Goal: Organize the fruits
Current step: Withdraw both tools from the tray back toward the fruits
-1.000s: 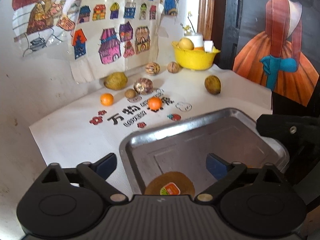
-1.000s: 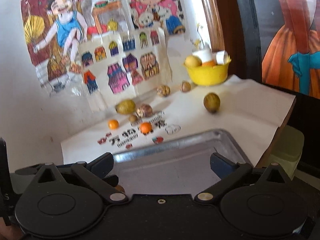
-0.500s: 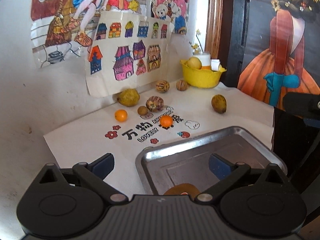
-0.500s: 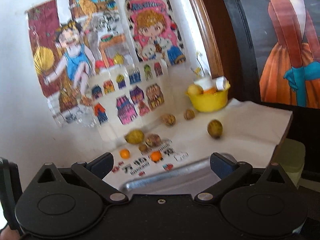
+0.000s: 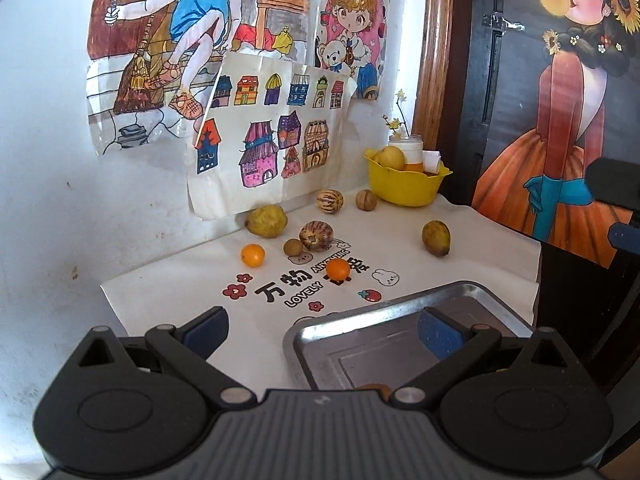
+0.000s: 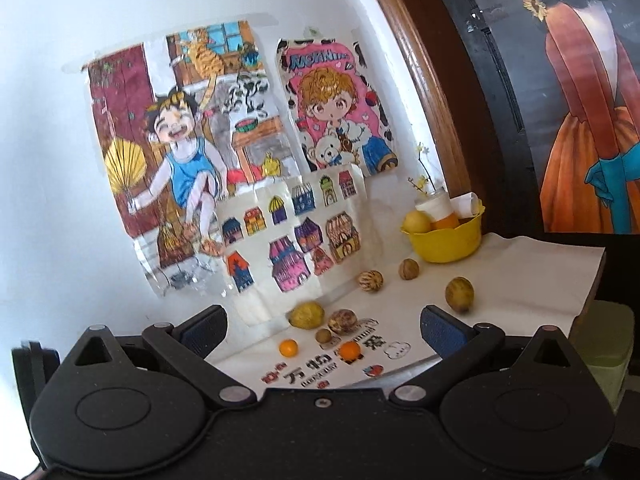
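Observation:
Several fruits lie on a white printed cloth (image 5: 472, 232): two small oranges (image 5: 253, 255) (image 5: 338, 269), a yellow-green lemon (image 5: 267, 221), striped round fruits (image 5: 316, 235) (image 5: 330, 201), a small brown fruit (image 5: 293, 247), a walnut-like fruit (image 5: 366, 200) and a green-brown fruit (image 5: 436, 237). A metal tray (image 5: 384, 316) sits at the near edge with a kiwi (image 5: 376, 387) barely showing behind my left gripper (image 5: 322, 330), which is open and empty above it. My right gripper (image 6: 322, 330) is open and empty, raised and back from the table; the same oranges (image 6: 288, 347) (image 6: 349, 350) show between its fingers.
A yellow bowl (image 5: 404, 188) with fruit and a white jar stands at the back right. Drawings (image 5: 272, 136) hang on the white wall behind. A dark door and a painted panel (image 5: 568, 120) stand to the right. A green container (image 6: 604, 344) sits beyond the table's right edge.
Both grippers have pulled back and risen from the tray. The kiwi stays in the tray, now nearly hidden by the left gripper body. The tray has dropped out of the right view.

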A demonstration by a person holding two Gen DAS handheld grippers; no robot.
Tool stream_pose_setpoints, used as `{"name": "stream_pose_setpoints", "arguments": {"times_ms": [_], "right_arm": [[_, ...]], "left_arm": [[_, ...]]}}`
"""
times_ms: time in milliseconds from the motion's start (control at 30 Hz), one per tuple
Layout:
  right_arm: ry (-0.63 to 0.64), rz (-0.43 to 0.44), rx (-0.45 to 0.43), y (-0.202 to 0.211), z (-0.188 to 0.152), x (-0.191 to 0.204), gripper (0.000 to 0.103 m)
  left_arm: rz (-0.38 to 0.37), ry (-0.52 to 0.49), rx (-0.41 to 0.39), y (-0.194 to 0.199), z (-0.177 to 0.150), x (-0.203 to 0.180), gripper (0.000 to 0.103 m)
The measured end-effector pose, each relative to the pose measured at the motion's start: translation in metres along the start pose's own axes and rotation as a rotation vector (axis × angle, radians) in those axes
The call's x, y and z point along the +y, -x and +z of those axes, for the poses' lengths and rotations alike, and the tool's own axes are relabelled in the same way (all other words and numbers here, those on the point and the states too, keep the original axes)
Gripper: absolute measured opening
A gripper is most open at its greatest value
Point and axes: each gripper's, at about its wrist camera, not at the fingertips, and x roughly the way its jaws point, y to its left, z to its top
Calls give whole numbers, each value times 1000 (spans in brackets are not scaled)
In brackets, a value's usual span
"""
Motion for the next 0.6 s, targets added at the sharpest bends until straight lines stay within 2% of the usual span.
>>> {"name": "stream_pose_setpoints", "arguments": {"times_ms": [167,500,600], "right_arm": [[-17,48,25,-6,0,0,103],[12,25,88,-30,-5,-1,103],[2,43,102,-38,-6,-5,103]], "left_arm": [[17,0,1,-2,2,5,103],[68,11,38,-25,3,17,103],[77,16,49,-33,3,21,103]]}}
